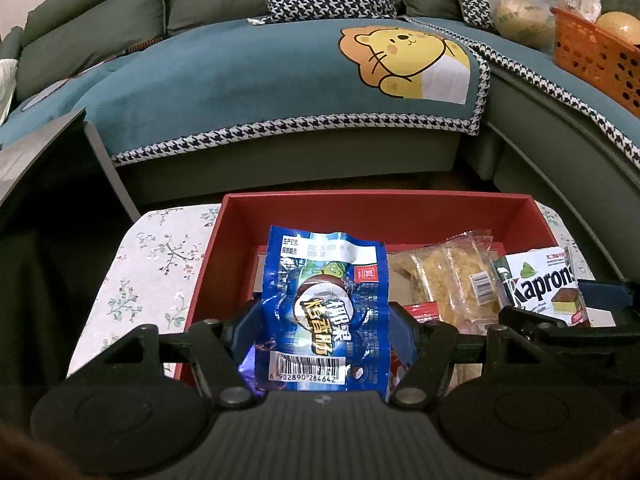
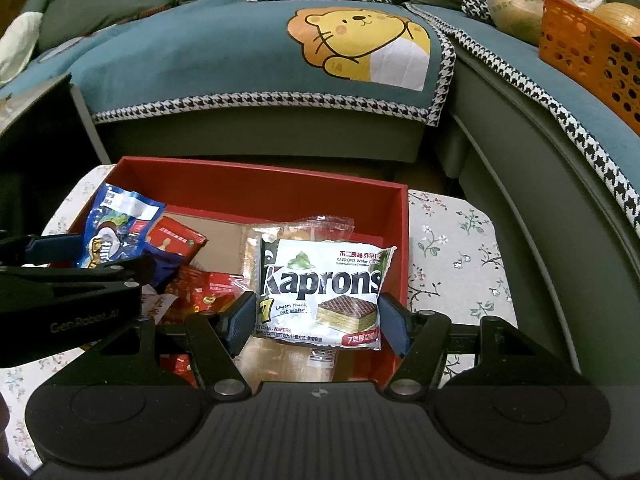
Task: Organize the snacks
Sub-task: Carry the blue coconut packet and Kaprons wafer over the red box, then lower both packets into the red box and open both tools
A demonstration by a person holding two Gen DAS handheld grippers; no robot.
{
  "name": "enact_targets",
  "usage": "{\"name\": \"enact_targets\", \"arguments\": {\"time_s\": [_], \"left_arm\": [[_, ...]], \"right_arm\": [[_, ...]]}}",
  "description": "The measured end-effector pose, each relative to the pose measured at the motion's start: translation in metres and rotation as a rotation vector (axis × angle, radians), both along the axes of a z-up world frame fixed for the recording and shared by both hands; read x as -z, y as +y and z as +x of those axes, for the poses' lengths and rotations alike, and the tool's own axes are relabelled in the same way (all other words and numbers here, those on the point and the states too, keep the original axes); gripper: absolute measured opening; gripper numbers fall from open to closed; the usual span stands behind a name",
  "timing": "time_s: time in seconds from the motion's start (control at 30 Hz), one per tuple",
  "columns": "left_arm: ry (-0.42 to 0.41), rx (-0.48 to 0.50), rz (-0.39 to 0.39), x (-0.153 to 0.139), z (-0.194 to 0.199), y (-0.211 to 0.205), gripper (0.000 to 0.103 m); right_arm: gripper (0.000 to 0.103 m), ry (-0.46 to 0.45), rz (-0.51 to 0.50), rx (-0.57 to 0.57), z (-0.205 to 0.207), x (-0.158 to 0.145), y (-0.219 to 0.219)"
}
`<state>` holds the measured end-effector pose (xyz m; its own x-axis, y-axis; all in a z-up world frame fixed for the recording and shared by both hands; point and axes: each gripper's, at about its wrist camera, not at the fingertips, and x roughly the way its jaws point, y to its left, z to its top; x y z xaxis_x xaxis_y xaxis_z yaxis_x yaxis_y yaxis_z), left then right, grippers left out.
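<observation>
A blue foil snack packet (image 1: 320, 304) with a barcode stands upright between the pads of my left gripper (image 1: 326, 330), which is shut on its sides over the red box (image 1: 376, 197). My right gripper (image 2: 316, 324) is shut on a white Kaprons wafer pack (image 2: 320, 288), held over the right half of the same red box (image 2: 260, 168). In the right wrist view the left gripper (image 2: 86, 260) and the blue packet (image 2: 112, 224) show at the left. Clear-wrapped yellow crackers (image 1: 448, 276) and red snack packets (image 2: 200, 292) lie in the box.
The box sits on a floral tablecloth (image 2: 452, 248). Behind it runs a green sofa with a teal lion-print cover (image 1: 240, 80). An orange basket (image 1: 592, 64) and a plastic bag (image 1: 520, 4) rest on the sofa at right. A dark side table (image 1: 40, 160) stands at left.
</observation>
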<state>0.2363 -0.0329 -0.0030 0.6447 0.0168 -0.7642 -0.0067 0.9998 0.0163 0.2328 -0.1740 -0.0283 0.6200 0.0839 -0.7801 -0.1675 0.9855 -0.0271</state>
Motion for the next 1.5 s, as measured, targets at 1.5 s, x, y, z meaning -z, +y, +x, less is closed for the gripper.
{"name": "enact_targets", "arguments": {"time_s": [1.5], "left_arm": [[0.039, -0.013, 0.023, 0.012, 0.009, -0.003, 0.098]], "right_arm": [[0.078, -0.002, -0.021, -0.007, 0.006, 0.007, 0.002]]}}
